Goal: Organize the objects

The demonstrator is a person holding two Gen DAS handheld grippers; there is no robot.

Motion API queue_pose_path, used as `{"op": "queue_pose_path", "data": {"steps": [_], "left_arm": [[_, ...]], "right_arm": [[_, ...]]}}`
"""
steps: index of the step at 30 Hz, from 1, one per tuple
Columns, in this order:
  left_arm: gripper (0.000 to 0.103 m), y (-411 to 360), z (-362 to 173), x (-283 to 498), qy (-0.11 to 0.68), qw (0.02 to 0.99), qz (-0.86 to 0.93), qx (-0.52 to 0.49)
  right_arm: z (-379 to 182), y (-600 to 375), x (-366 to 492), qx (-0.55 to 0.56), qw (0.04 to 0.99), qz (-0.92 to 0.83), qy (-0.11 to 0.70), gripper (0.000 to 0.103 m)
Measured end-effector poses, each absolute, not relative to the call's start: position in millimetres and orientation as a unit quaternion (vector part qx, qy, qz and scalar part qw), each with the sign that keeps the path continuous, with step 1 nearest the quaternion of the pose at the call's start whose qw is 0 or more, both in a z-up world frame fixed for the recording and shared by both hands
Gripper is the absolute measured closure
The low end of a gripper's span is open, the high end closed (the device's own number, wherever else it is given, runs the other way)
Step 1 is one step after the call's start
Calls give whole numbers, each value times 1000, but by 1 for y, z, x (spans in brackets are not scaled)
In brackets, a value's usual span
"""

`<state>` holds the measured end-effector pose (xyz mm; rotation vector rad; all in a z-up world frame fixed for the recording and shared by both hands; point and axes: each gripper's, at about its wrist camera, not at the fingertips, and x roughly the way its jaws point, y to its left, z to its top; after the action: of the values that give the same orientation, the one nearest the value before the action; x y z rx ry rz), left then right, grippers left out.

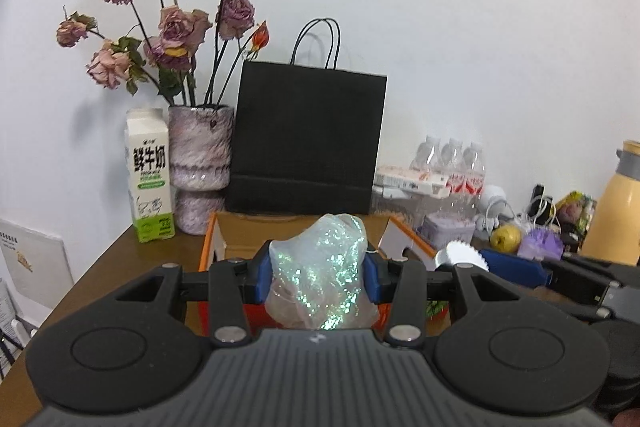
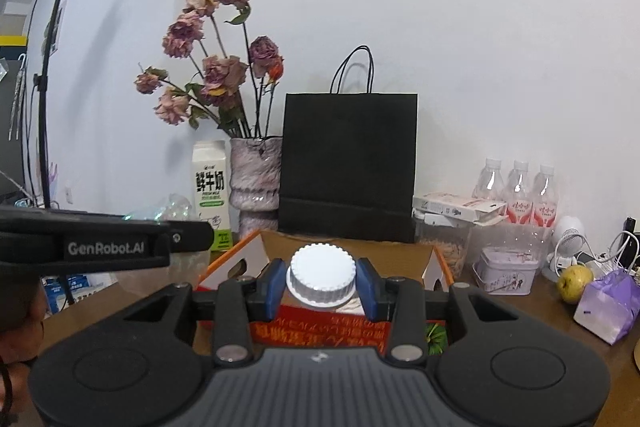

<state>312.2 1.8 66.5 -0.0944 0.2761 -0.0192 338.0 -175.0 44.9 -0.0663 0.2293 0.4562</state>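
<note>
Blue-padded fingers (image 1: pixel 262 273) of the left gripper (image 1: pixel 318 273) press from both sides on a crumpled, glittery clear bag (image 1: pixel 324 279); what it holds cannot be made out. Just past those fingers an orange-edged cardboard box (image 1: pixel 240 235) stands open on the wooden worktop (image 1: pixel 120 259), its floor hidden behind the bag.

On the right gripper (image 2: pixel 322 283) the fingers (image 2: pixel 366 287) clamp a bottle below its white ribbed cap (image 2: pixel 321 277); the bottle's body is covered by the gripper, so its contents stay unseen. The same box lies ahead of these fingers, with red printed lettering on its near side.

Beyond the box a black paper bag (image 2: pixel 348 167) stands closed to view. Left of it, a mottled vase (image 2: pixel 256 179) carries dried roses (image 2: pixel 224 79), with a milk carton (image 2: pixel 211 191) beside it. Right of the fingers sit three water bottles (image 2: pixel 518 187), a lilac tin (image 2: pixel 506 273) and a yellow-green fruit (image 2: pixel 574 283).
</note>
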Motion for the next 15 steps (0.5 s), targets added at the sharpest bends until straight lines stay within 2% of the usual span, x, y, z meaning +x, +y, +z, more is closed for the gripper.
{"op": "queue_pose_path", "data": {"steps": [15], "left_arm": [[59,0,72,366,127,991,-6,-51]], "right_arm": [[48,-177,393,-29,970,210,117,66]]}}
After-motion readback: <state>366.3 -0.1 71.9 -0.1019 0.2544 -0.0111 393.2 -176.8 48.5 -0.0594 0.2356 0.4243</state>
